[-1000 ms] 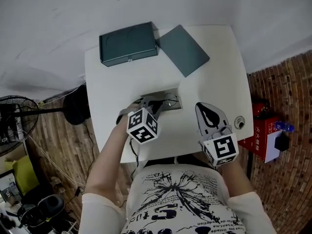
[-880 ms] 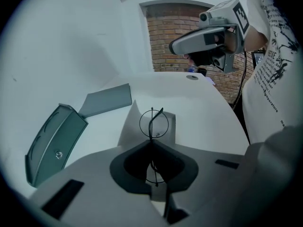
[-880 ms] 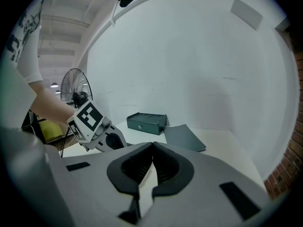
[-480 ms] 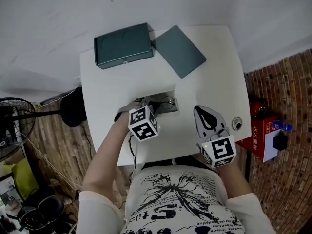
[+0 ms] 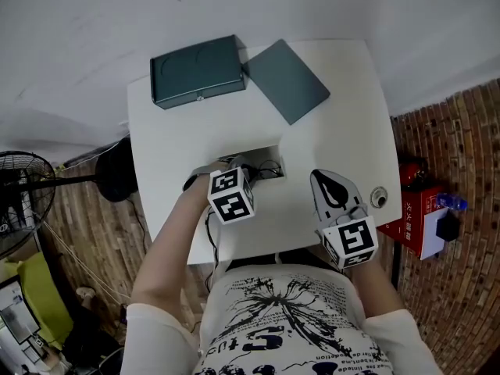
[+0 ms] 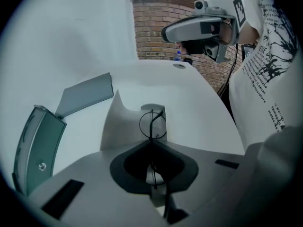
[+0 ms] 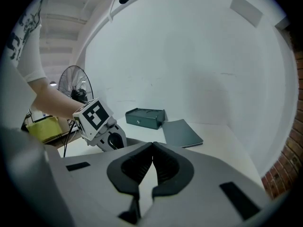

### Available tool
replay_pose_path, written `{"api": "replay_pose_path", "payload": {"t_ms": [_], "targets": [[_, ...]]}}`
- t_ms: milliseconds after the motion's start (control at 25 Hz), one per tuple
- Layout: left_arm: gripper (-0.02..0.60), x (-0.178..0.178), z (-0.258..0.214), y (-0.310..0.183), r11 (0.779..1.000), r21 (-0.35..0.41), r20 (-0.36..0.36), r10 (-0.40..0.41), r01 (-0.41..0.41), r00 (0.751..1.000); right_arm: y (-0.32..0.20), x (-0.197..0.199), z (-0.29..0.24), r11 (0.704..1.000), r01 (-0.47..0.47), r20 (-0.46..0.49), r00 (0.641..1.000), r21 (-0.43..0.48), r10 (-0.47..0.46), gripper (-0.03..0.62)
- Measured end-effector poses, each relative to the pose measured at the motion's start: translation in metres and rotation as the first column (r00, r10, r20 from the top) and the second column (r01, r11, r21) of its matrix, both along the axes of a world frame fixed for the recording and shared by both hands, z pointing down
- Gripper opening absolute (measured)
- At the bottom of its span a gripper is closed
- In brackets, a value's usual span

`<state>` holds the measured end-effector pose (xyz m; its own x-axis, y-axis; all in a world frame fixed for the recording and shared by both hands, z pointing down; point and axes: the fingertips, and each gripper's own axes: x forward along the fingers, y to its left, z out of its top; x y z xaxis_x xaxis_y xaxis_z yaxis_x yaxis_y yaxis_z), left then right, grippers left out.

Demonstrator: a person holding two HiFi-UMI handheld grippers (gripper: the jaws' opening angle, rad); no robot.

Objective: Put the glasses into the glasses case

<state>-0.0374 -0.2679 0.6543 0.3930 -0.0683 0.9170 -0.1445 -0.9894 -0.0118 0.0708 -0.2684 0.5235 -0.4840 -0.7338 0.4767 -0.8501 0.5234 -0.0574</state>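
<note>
The glasses (image 6: 152, 124) are thin black wire frames with round lenses, held edge-on in my left gripper (image 6: 152, 145), which is shut on them. In the head view they show as dark wire (image 5: 268, 166) just past the left gripper (image 5: 246, 168), over a pale grey flat piece (image 5: 258, 153) on the white table (image 5: 344, 123). The dark green glasses case (image 5: 195, 73) lies at the table's far left, its lid (image 5: 285, 80) folded out flat to the right. My right gripper (image 5: 324, 176) rests at the near right, shut and holding nothing (image 7: 152, 148).
A small round fitting (image 5: 380, 198) sits near the table's right edge. Beside the table stand a fan (image 5: 23, 201) on the left and a red box (image 5: 422, 209) on the right. The table ends close behind the case.
The left gripper has turned slightly over the same spot, still holding the glasses. The right gripper has stayed put. The head view has shifted a little.
</note>
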Motion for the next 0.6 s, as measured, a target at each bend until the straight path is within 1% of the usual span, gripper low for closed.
{"api": "replay_pose_path", "payload": {"t_ms": [80,240,360,440,520,600], "targets": [[0.018,0.000,0.000,0.000,1.000,-0.007,-0.003,-0.015,0.015,1.000,0.000,0.000,-0.001,1.000,0.001,-0.001,1.000,-0.001,-0.001,0.017],[0.027,-0.001,-0.002,-0.001,1.000,0.014,-0.006,-0.022,0.022,1.000,0.001,0.000,-0.002,1.000,0.004,-0.005,1.000,-0.002,-0.004,0.015],[0.075,-0.003,-0.004,-0.004,0.999,0.031,-0.003,-0.040,0.040,0.999,0.004,0.000,-0.003,1.000,0.007,-0.009,1.000,0.002,-0.007,0.015],[0.088,-0.004,-0.008,-0.005,0.998,0.037,-0.008,-0.047,0.047,0.999,0.005,0.001,-0.005,1.000,0.010,-0.014,1.000,0.005,-0.010,0.017],[0.099,-0.004,-0.017,-0.005,0.998,0.036,-0.026,-0.051,0.052,0.998,0.007,0.002,-0.007,1.000,0.011,-0.017,1.000,0.009,-0.011,0.017],[0.106,-0.004,-0.030,-0.007,0.996,0.043,-0.058,-0.074,0.076,0.996,0.009,0.004,-0.011,1.000,0.012,-0.020,1.000,0.014,-0.011,0.017]]}}
